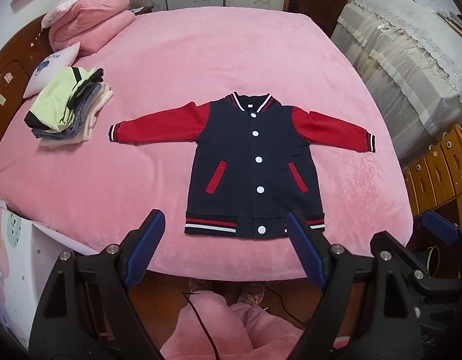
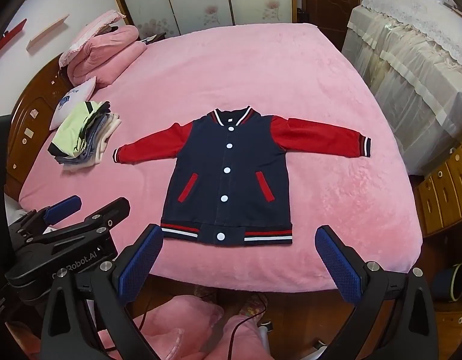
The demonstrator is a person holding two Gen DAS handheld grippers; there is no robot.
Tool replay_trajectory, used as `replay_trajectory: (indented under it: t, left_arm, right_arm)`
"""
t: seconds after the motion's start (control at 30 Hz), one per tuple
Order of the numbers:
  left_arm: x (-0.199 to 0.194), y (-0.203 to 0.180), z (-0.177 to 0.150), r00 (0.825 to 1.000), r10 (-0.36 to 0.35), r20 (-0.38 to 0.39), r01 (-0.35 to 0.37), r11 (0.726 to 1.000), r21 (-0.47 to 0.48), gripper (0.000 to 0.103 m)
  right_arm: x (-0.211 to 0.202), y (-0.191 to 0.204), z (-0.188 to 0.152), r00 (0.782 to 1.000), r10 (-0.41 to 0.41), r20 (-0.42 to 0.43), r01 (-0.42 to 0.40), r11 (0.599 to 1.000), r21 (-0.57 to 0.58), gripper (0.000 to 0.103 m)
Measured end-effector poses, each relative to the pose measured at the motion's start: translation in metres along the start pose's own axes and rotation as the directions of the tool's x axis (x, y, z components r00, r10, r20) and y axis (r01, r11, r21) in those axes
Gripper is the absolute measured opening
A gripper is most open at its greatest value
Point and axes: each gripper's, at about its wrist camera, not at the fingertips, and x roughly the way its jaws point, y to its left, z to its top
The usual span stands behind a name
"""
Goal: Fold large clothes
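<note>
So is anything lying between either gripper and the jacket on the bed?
Nothing visible. The jacket lies flat and spread on the pink bedspread, with only bare cover before its hem. The left gripper and right gripper are open above the bed's near edge. The stack of folded clothes sits off to the left.

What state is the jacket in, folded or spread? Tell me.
Spread. The jacket lies flat, front up, on the pink bed, both red sleeves stretched out sideways, snaps closed.

Black hand-held gripper (image 1: 227, 252), blue textured pads (image 1: 145, 252), silver screws, perhaps pink trousers
</note>
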Motion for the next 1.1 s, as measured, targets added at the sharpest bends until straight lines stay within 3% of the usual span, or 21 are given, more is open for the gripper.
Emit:
replay_trajectory:
  t: [1.1]
  left_arm:
    - [-0.0024, 0.0003, 0.0015, 1.0, -0.008, 0.009, 0.008, 1.0, 0.005, 0.081]
  right_arm:
    - [-0.002, -0.0028, 0.0027, 1.0, -0.023, -0.008, 0.024, 1.0, 0.011, 0.103]
